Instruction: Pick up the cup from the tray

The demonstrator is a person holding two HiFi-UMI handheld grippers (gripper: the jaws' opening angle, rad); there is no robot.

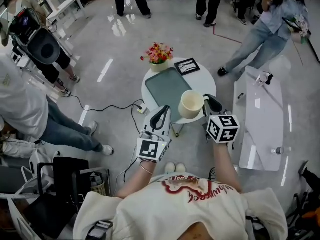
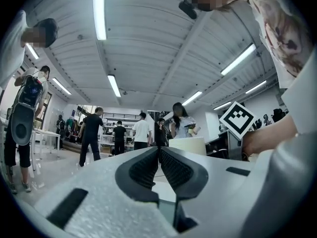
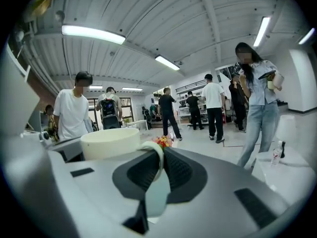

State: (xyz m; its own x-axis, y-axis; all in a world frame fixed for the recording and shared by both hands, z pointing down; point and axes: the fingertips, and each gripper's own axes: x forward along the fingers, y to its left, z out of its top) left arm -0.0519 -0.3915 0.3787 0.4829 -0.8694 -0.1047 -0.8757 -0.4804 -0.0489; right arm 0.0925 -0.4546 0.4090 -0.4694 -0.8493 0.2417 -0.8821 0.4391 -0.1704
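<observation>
The cream-coloured round cup (image 1: pixel 191 104) is seen at the 5 o'clock corner of the grey-green rectangular tray (image 1: pixel 165 86), on the round white counter (image 1: pixel 206 81). Whether it rests there or is raised cannot be told. Its thin loop handle (image 3: pixel 157 155) is pinched by the right tongs (image 1: pixel 212 104), at the cup's 3 o'clock. With so narrow a hold, the cup could be swung or let slip if jerked, and the counter's edge is close. The left tongs (image 1: pixel 161 115), at 8 o'clock, are clenched on nothing.
</observation>
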